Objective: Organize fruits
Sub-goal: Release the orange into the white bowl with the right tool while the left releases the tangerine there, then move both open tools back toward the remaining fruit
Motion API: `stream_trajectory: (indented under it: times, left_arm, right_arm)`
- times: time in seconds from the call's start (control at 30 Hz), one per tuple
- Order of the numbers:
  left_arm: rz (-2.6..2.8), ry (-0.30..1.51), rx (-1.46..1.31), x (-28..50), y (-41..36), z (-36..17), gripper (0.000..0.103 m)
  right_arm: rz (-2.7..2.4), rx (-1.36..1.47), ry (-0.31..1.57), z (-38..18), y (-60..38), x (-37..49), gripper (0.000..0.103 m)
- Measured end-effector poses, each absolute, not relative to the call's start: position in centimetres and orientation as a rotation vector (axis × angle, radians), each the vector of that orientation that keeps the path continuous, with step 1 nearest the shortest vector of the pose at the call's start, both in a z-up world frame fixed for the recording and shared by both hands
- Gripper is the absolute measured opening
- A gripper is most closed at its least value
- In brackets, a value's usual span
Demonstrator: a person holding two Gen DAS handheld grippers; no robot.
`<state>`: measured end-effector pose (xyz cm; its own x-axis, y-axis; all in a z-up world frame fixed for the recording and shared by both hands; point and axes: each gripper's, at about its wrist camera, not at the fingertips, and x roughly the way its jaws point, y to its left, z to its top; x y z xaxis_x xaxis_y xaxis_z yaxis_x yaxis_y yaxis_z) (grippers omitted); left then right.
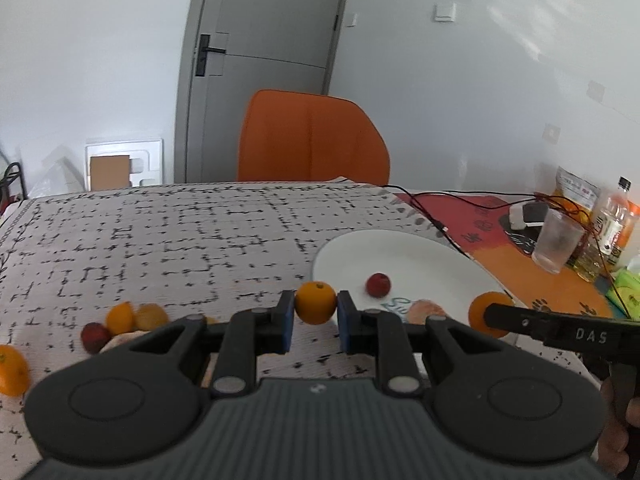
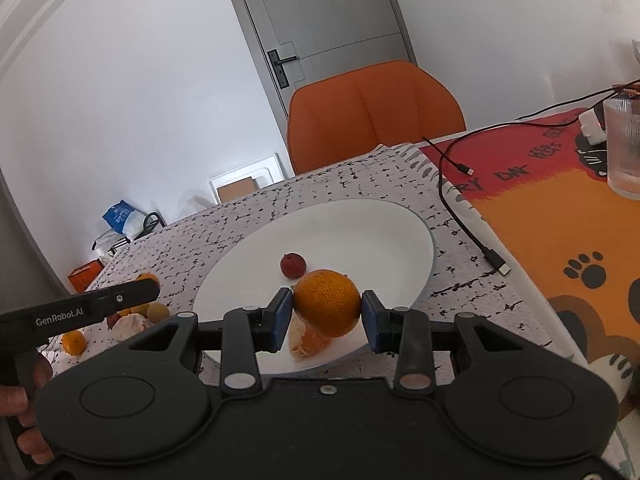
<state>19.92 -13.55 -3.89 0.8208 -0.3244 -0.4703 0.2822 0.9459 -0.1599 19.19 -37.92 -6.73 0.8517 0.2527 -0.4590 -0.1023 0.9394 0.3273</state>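
My left gripper (image 1: pixel 315 312) is shut on a small orange (image 1: pixel 315 300), held just left of the white plate (image 1: pixel 400 248). A small red fruit (image 1: pixel 378 285) and a peeled citrus piece (image 1: pixel 426 310) lie on that plate. In the right wrist view my right gripper (image 2: pixel 326 318) is shut on a larger orange (image 2: pixel 328 300), low over the plate's near rim (image 2: pixel 240 360), above the peeled piece (image 2: pixel 306 342). The red fruit (image 2: pixel 293 265) sits just beyond. One finger (image 1: pixel 516 319) of the right gripper shows with its orange (image 1: pixel 478 312) in the left wrist view.
Loose fruit (image 1: pixel 128 320) lies heaped on the patterned tablecloth left of the plate, with another orange (image 1: pixel 12 370) at the left edge. A black cable (image 2: pixel 468 220), a glass (image 2: pixel 624 148) and bottles (image 1: pixel 612 224) occupy the orange mat to the right. An orange chair (image 1: pixel 312 140) stands behind the table.
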Motion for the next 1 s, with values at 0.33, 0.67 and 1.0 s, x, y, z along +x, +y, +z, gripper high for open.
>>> stream_trajectory:
  times: [0.33,0.67,1.0]
  left_arm:
    - [-0.376,0.506,-0.042,20.2,-16.4,-3.7,0.021]
    - [-0.375,0.501,-0.009,20.1,-17.5,-3.5,0.029]
    - [-0.278,0.485,-0.029,19.2,-13.9,-3.2,0.080]
  right_arm:
    - [0.202,0.325,0.496,-6.7,-38.8,18.2,0.046]
    - [0.203,0.326,0.494,-6.6,-38.9,18.1,0.053]
    - [0.201,0.313,0.475,-6.6,-37.9,18.2,0.077]
